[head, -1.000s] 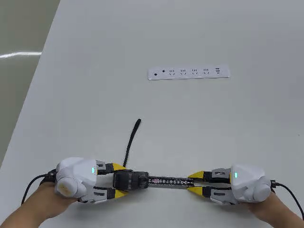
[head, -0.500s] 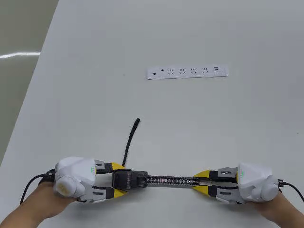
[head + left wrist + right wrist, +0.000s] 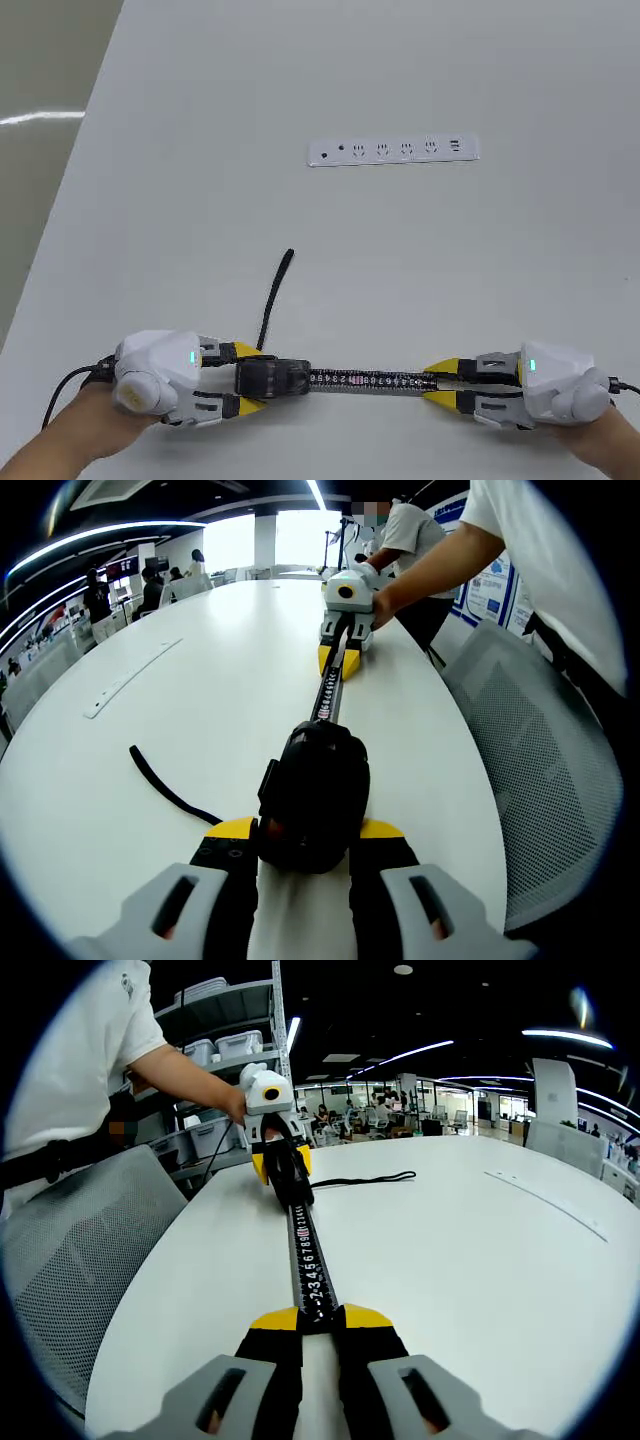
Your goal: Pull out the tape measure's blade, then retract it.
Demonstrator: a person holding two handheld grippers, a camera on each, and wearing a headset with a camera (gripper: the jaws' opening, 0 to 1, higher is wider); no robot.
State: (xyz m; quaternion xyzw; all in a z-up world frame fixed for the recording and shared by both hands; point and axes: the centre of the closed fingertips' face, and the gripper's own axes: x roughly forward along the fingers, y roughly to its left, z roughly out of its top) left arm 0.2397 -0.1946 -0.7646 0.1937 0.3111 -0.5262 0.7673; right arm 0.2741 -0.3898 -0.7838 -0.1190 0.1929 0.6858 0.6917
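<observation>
Slippage is the worry: right tongs [image 3: 434, 384] pinch only the tip of the blade [image 3: 370, 380], and a loose grip would let it whip back into the case [image 3: 272, 377], clamped by left tongs [image 3: 254, 378] at the near edge of the bench [image 3: 400, 250]. Against a second ago, right tongs sit farther right, with more blade out.

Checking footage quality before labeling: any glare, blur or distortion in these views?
Head view: soft even light, blade numerals tiny but sharp. Left gripper view: fisheye bends the table edge, windows blown out at top. Right gripper view: same bending, numerals crisp near the right claw.
</observation>
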